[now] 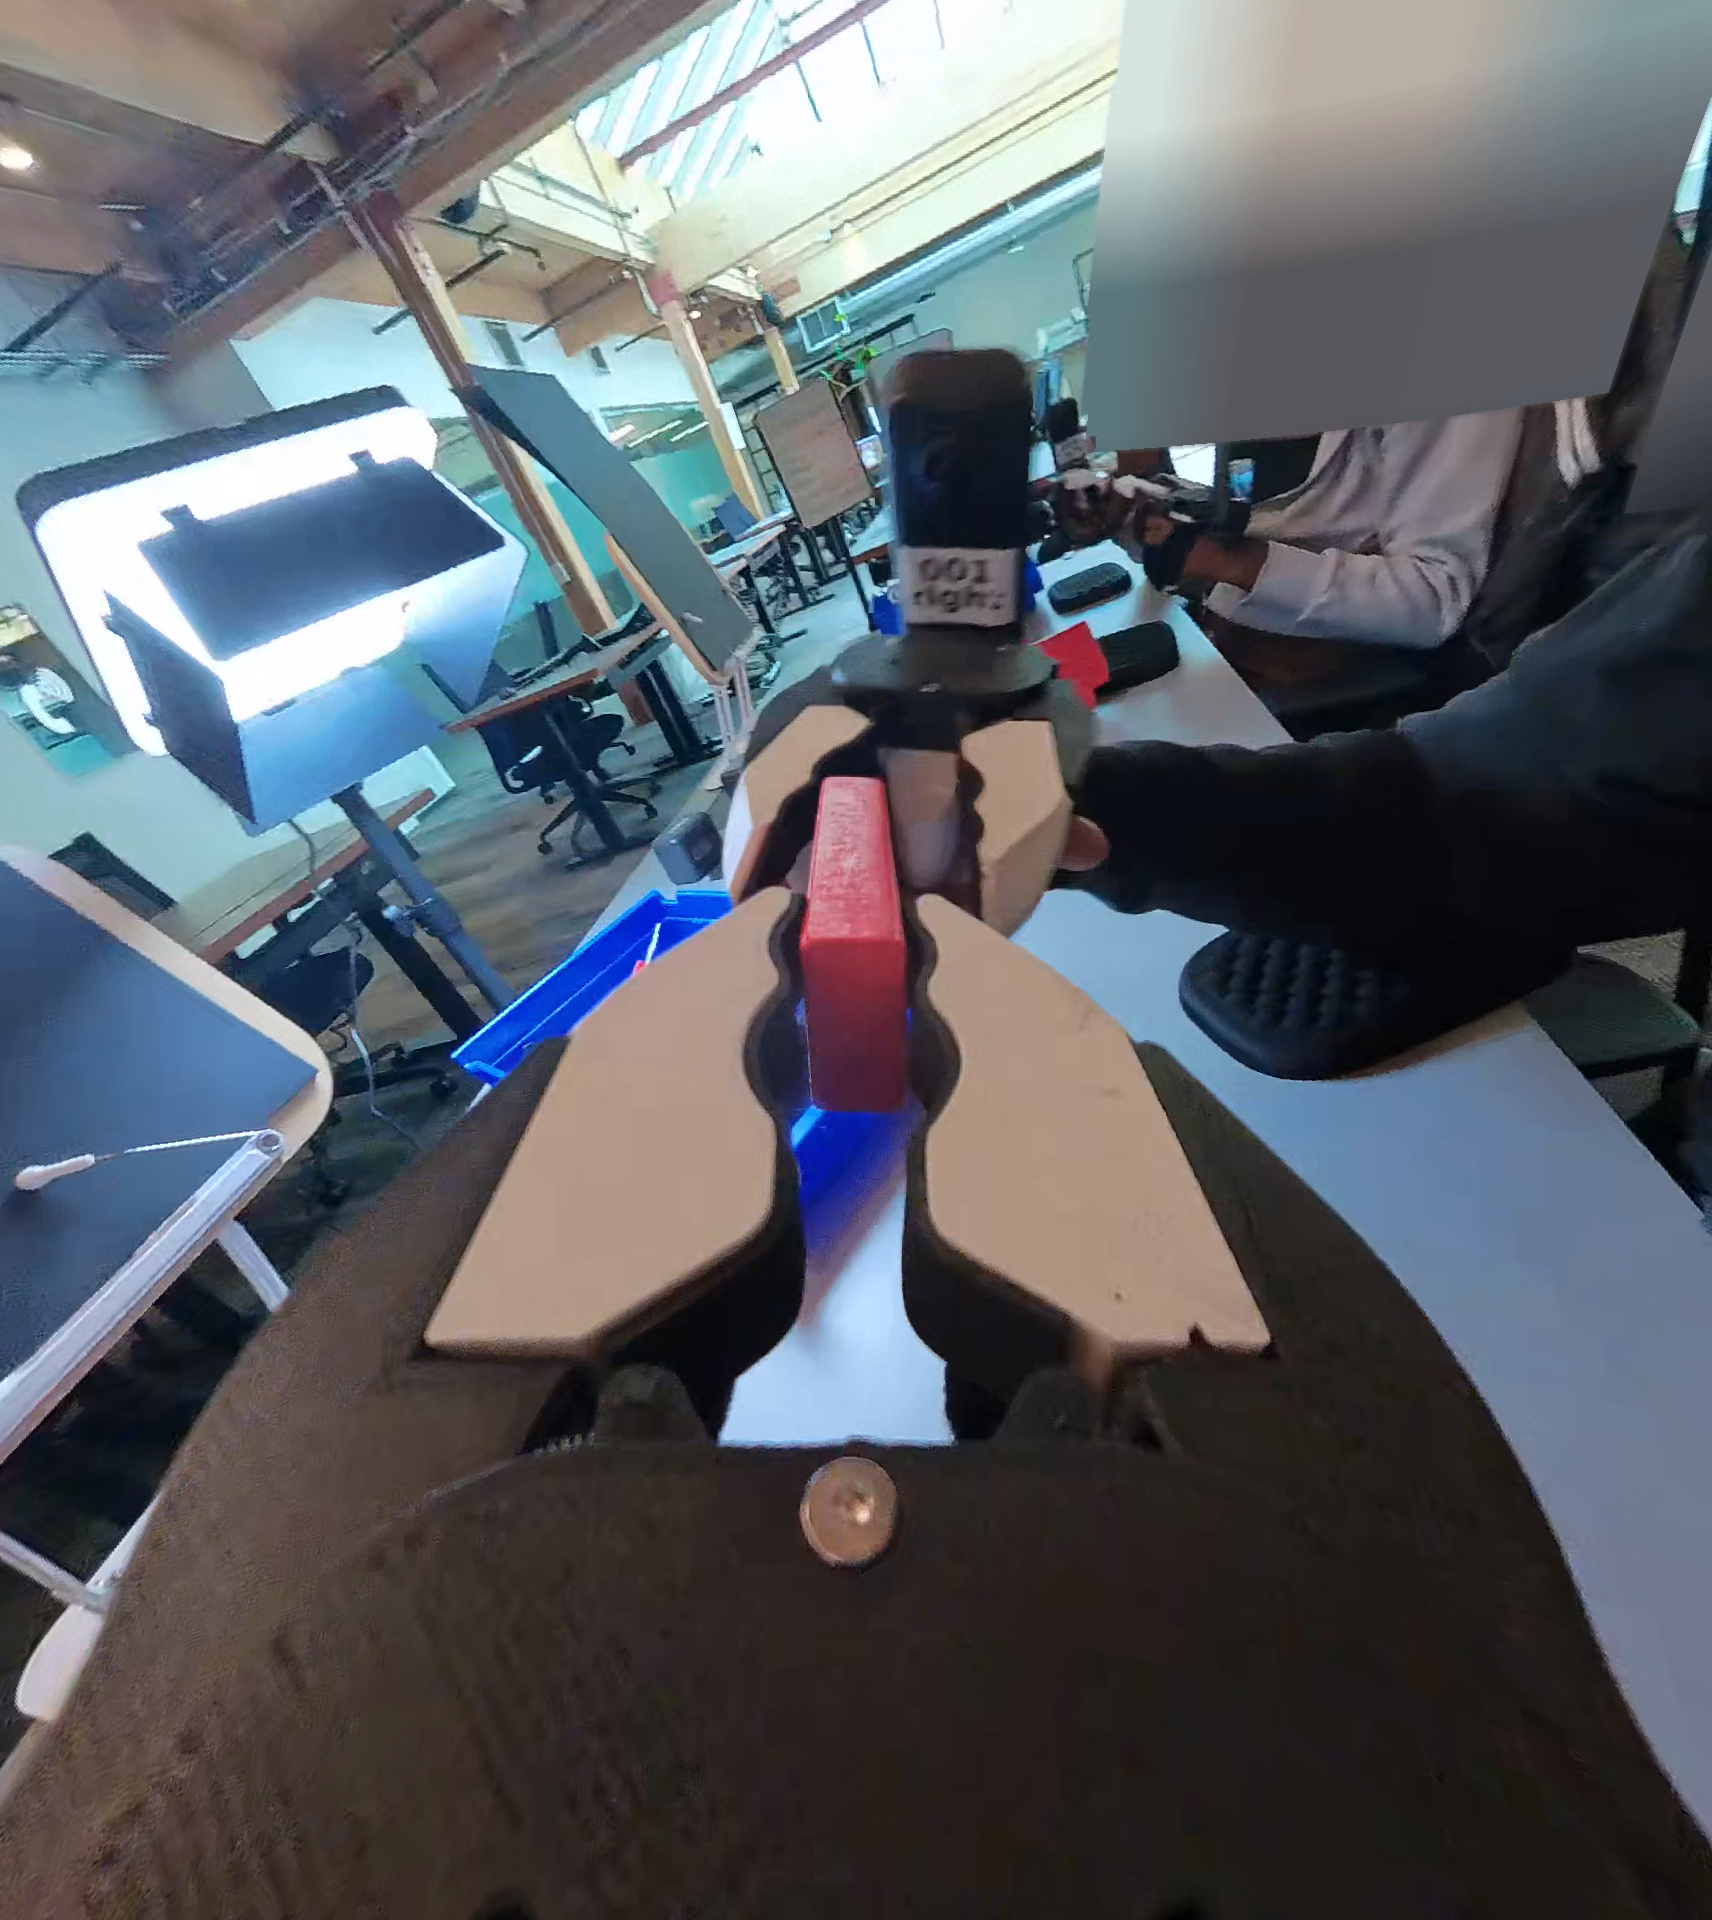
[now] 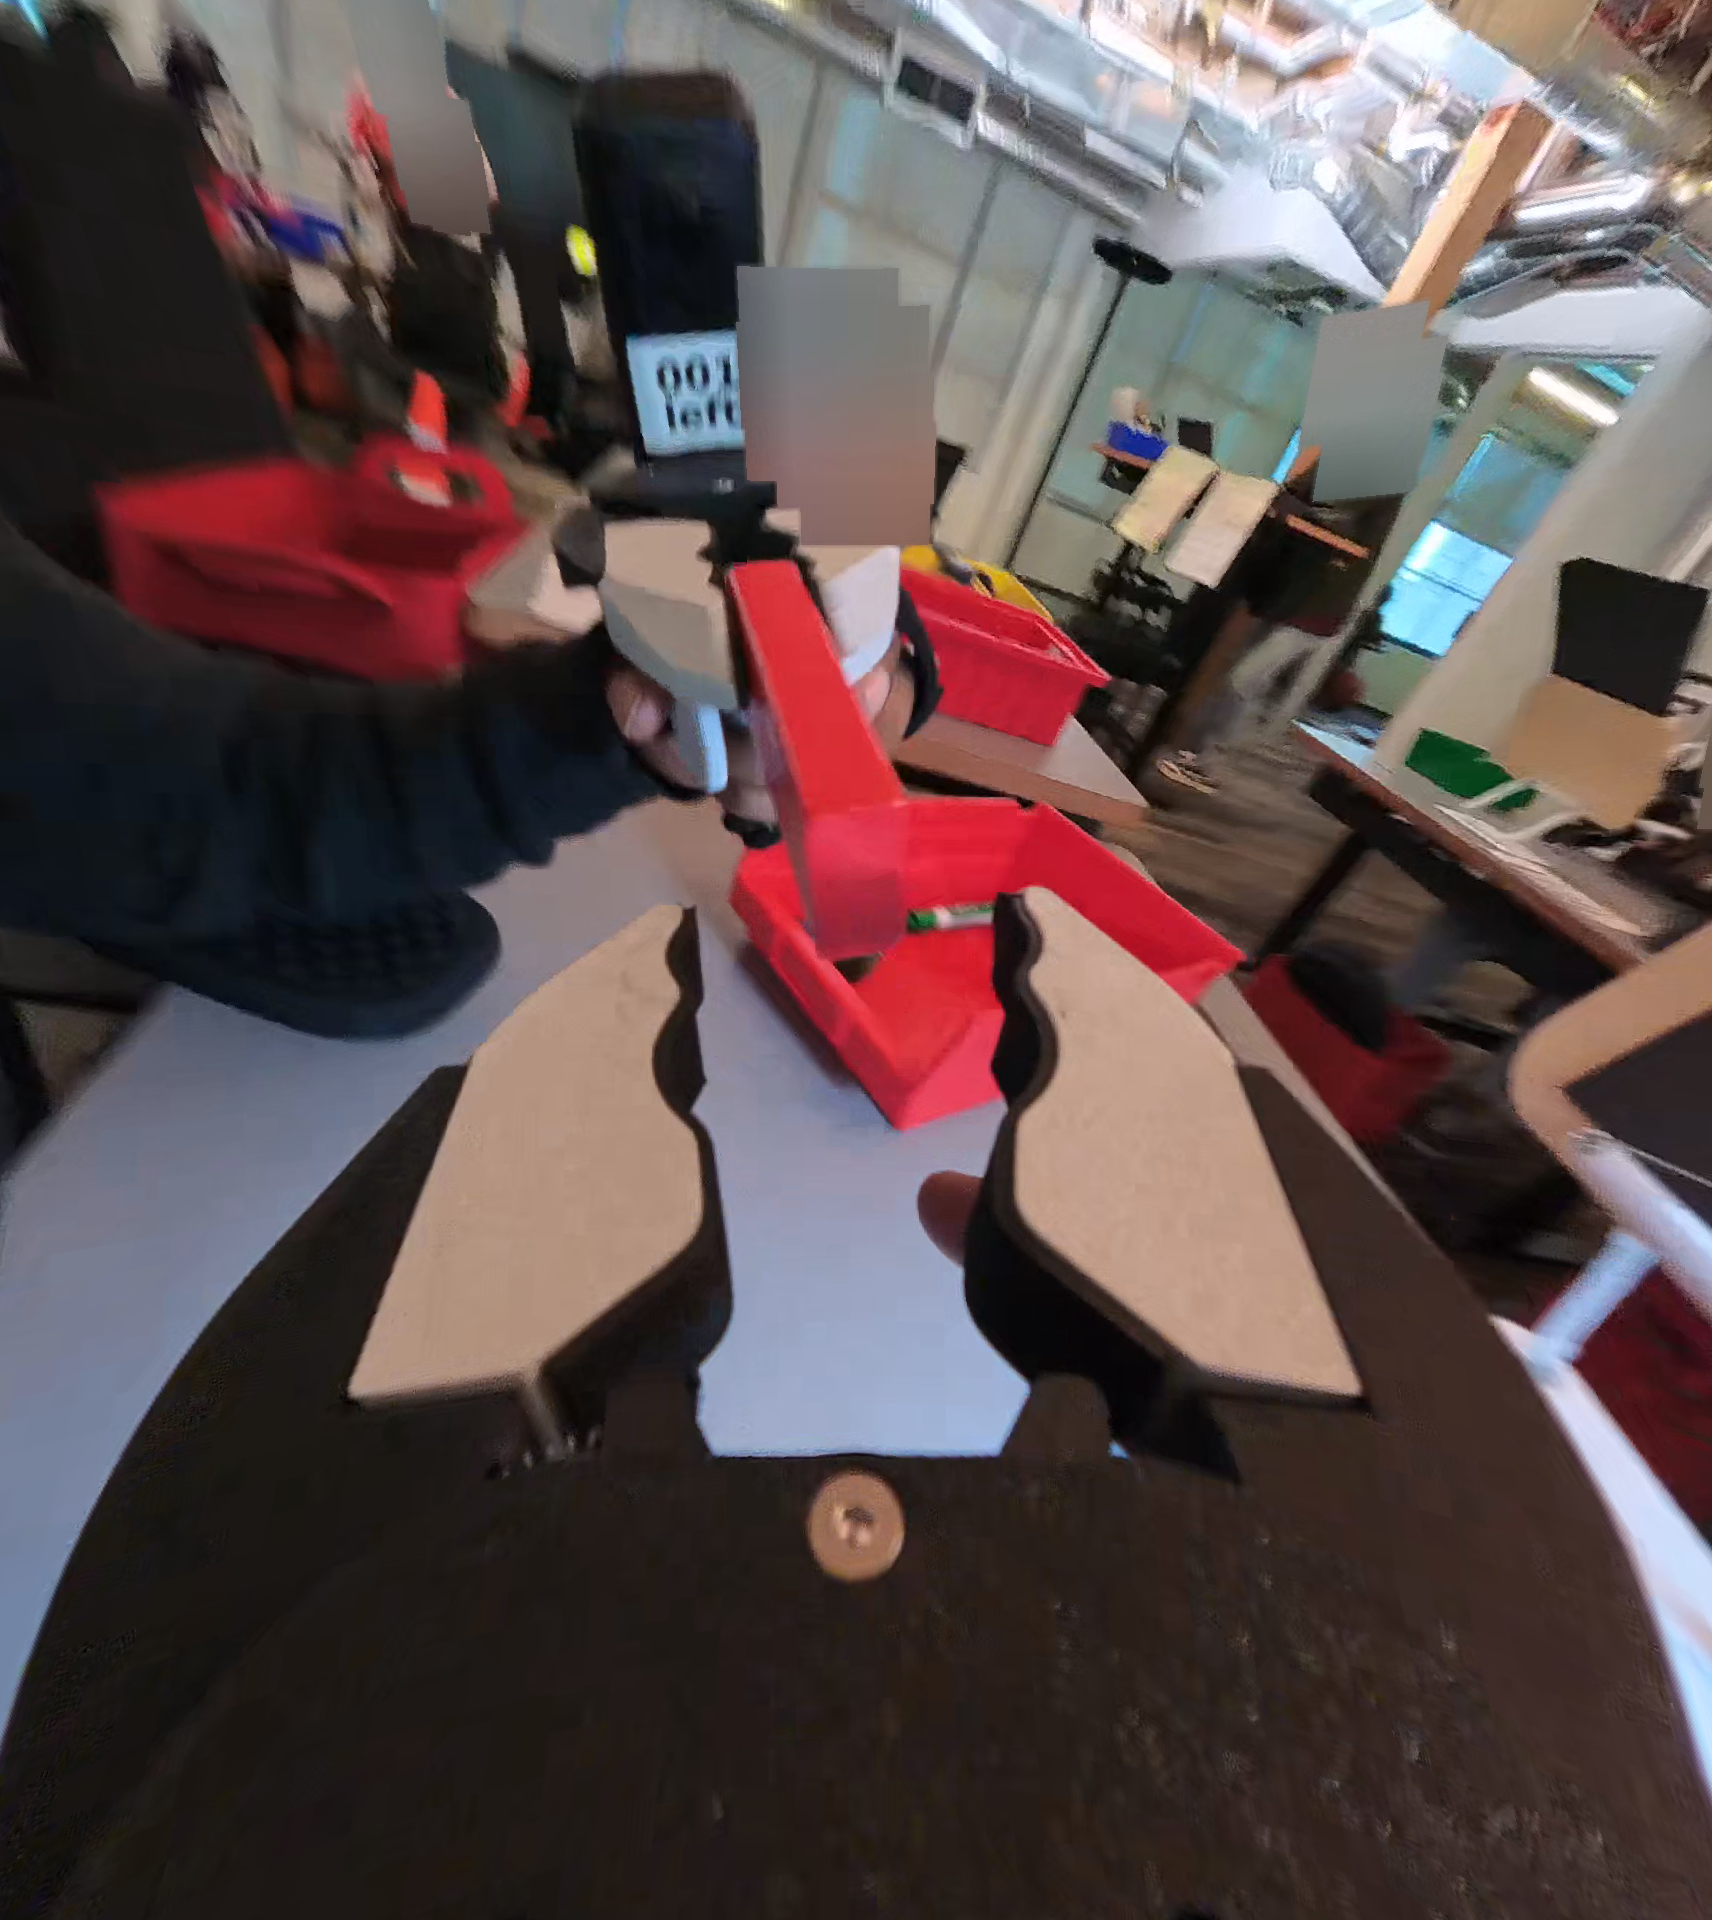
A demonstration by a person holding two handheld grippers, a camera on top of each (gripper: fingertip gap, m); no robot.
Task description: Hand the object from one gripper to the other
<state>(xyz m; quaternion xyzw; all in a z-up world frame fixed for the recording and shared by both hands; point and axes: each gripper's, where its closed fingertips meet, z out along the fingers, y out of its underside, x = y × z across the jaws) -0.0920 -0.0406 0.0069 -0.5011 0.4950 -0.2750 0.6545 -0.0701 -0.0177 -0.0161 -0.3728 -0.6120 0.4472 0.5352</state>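
Below the red block [image 1: 852,956], a blue bin [image 1: 582,987].

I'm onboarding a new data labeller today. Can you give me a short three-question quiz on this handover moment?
1. True or false: the left gripper is shut on the red block.
2. The right gripper is: A open, B shut on the block, C out of view.
3. What colour is the bin on the table ahead of the right gripper?

Key: 1 true; 2 A; 3 red.
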